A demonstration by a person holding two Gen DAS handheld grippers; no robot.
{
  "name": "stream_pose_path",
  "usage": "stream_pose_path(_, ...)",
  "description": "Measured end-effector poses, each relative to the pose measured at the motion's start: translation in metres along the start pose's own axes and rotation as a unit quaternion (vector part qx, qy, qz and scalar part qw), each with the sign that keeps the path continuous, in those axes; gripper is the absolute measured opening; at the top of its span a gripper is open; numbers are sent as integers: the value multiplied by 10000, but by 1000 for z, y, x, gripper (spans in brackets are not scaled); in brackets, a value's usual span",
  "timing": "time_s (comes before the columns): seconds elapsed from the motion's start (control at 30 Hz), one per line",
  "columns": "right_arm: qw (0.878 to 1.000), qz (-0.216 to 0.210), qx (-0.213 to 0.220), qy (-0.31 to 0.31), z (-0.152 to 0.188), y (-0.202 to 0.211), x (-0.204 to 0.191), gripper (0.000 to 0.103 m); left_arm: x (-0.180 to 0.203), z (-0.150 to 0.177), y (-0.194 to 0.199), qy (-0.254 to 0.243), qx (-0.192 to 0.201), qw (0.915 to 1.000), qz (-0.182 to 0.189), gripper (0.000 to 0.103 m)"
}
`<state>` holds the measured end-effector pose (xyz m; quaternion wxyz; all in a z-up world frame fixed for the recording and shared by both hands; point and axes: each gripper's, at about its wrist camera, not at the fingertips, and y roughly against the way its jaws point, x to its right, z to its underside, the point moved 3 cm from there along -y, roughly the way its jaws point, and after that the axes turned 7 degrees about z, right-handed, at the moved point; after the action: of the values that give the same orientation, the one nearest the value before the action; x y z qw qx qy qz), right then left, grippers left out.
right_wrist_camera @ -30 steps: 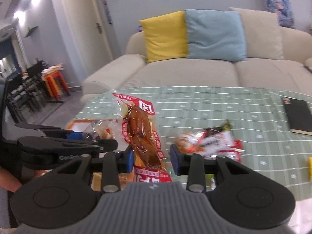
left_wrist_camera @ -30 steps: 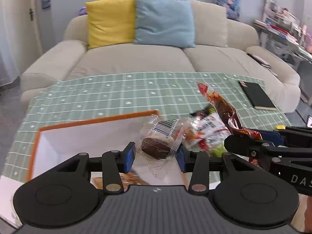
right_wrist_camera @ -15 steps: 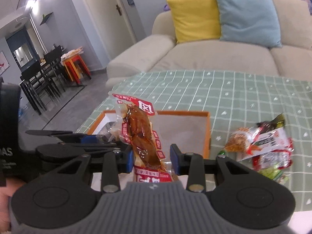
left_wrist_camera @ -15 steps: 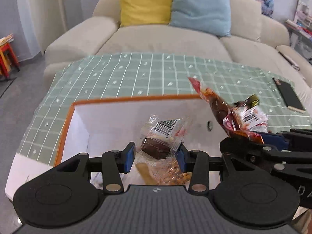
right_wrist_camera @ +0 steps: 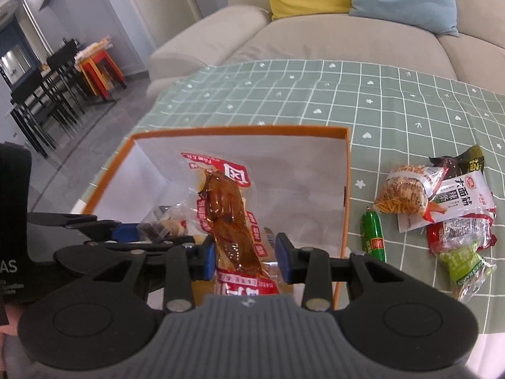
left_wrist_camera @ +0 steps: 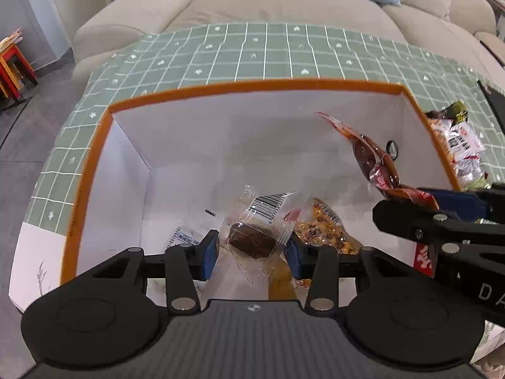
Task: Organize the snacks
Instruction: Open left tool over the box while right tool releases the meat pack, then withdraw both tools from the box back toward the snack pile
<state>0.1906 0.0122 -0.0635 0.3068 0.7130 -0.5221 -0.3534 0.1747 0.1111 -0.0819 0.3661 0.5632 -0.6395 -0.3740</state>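
over checked green cloth [right_wrist_camera: 394,104], left jaws pinch crinkly clear-wrapped cake [left_wrist_camera: 252,240], right jaws glossy red pouch [right_wrist_camera: 230,218]

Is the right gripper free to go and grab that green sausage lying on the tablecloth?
Probably not yet. The right gripper is shut on a red meat packet over the box. The green sausage lies uncovered just outside the box's right wall, so the way looks free once the packet is dropped.
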Motion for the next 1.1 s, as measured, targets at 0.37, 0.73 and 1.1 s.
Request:
stream_pose_path(0.37,9971,489,-178,554,1,-25,-2,37,-4,1,-27,-52,-474,9988,-87,50)
stream_pose_path(0.73,9950,608,-59,794,-1,-23,-5,45,-6,2,-34,-40,-629,9976,-278,57)
stream_pose_path(1.1,9951,456,460,746,-4,14,8,72,9,3,-2,-214,32,9990,-399,75)
